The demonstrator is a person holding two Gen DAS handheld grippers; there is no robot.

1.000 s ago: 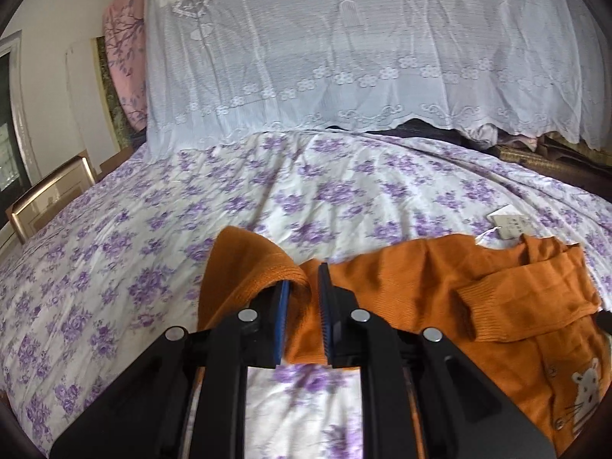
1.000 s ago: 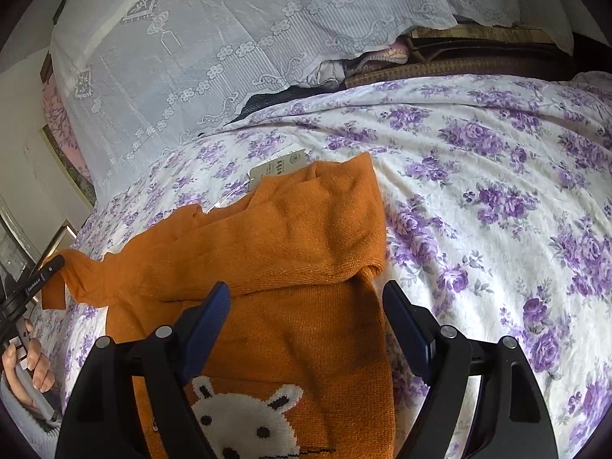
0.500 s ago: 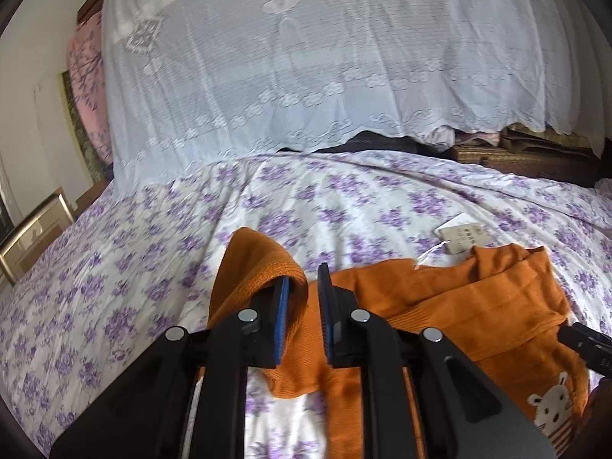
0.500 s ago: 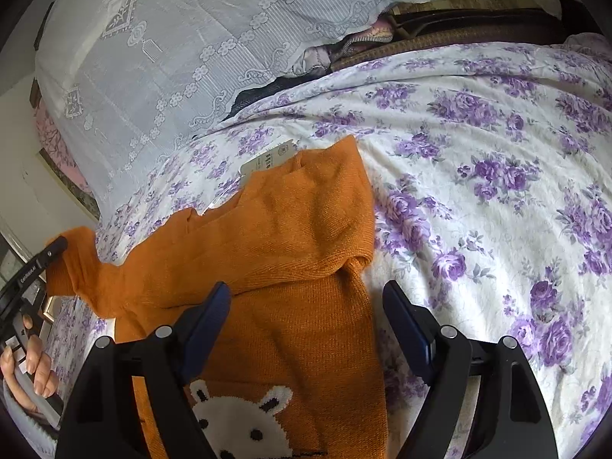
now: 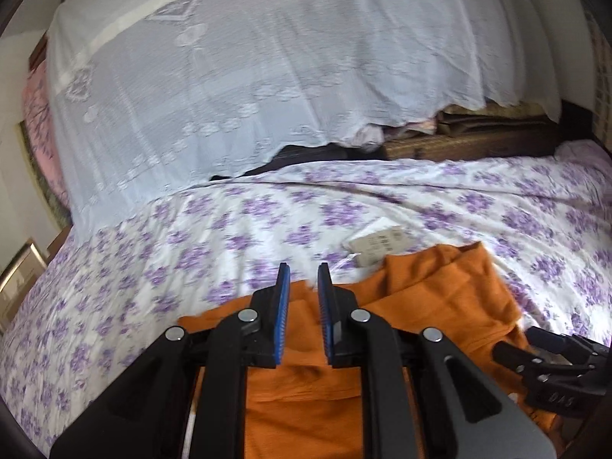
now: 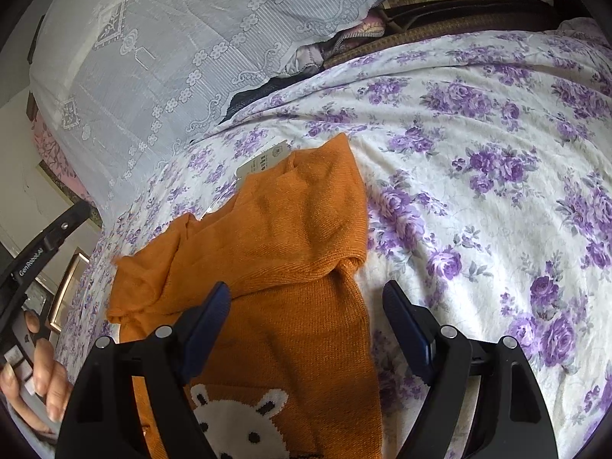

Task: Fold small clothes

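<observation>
The orange knit sweater (image 6: pixel 290 237) is lying on the near part of the bed (image 6: pixel 478 145), its right sleeve already folded across the chest and its left sleeve being brought inward, so the sleeve fold seems to be in hand. The left tongs (image 5: pixel 303 273) are standing narrow; whether they are pinching the soft ribbed knit I cannot tell. The right tongs (image 6: pixel 306 294) are hovering wide and empty over the white rabbit motif (image 6: pixel 237 417). Next, probably laying that sleeve flat
</observation>
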